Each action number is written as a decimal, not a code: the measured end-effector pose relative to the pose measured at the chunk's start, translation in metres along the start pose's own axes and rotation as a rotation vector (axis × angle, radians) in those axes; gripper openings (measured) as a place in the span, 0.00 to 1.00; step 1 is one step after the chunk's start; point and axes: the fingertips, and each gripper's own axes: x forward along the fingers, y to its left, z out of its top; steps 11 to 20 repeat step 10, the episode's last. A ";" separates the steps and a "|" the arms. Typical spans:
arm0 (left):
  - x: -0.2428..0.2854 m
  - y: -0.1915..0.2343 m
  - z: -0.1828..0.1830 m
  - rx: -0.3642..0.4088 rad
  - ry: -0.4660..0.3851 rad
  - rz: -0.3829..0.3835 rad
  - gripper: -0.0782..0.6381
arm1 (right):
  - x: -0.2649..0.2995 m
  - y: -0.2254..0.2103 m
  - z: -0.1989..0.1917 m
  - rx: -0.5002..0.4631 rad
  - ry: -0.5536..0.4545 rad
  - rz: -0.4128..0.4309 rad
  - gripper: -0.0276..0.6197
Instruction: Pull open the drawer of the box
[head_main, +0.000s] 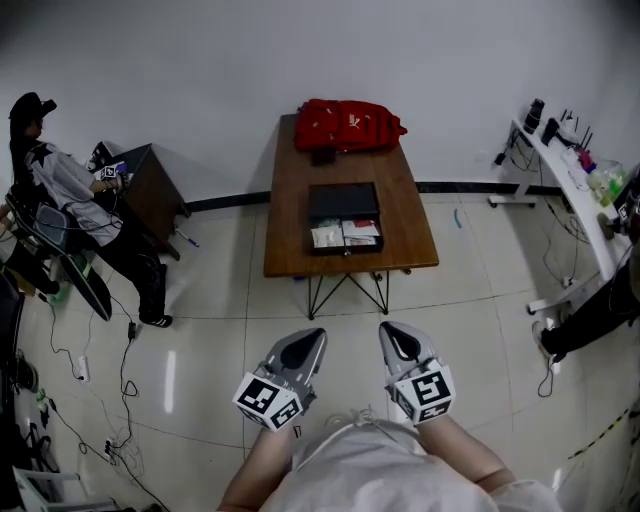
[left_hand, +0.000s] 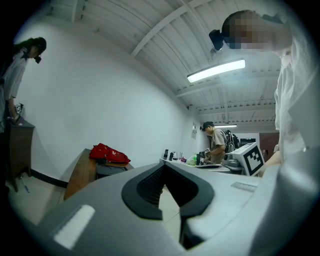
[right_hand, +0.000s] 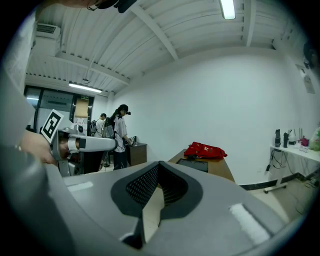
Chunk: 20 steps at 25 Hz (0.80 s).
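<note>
A black box lies on the wooden table, well ahead of me. Its drawer stands pulled out toward me, with papers showing inside. Both grippers hang low near my body, far from the table. The left gripper and the right gripper are both shut with nothing between their jaws. In the left gripper view, the left gripper points past the box. In the right gripper view, the box lies beyond the right gripper.
A red bag lies at the table's far end, behind the box. A person sits at the left by a dark cabinet. A white bench with clutter runs along the right. Cables trail over the tiled floor.
</note>
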 end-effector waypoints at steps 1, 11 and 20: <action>0.000 0.000 0.000 0.001 0.000 0.000 0.12 | 0.000 0.000 0.000 0.003 0.001 0.001 0.05; -0.002 0.001 0.001 -0.002 -0.008 0.008 0.12 | 0.000 0.004 0.001 0.008 0.007 0.003 0.05; -0.002 0.001 0.001 -0.002 -0.008 0.008 0.12 | 0.000 0.004 0.001 0.008 0.007 0.003 0.05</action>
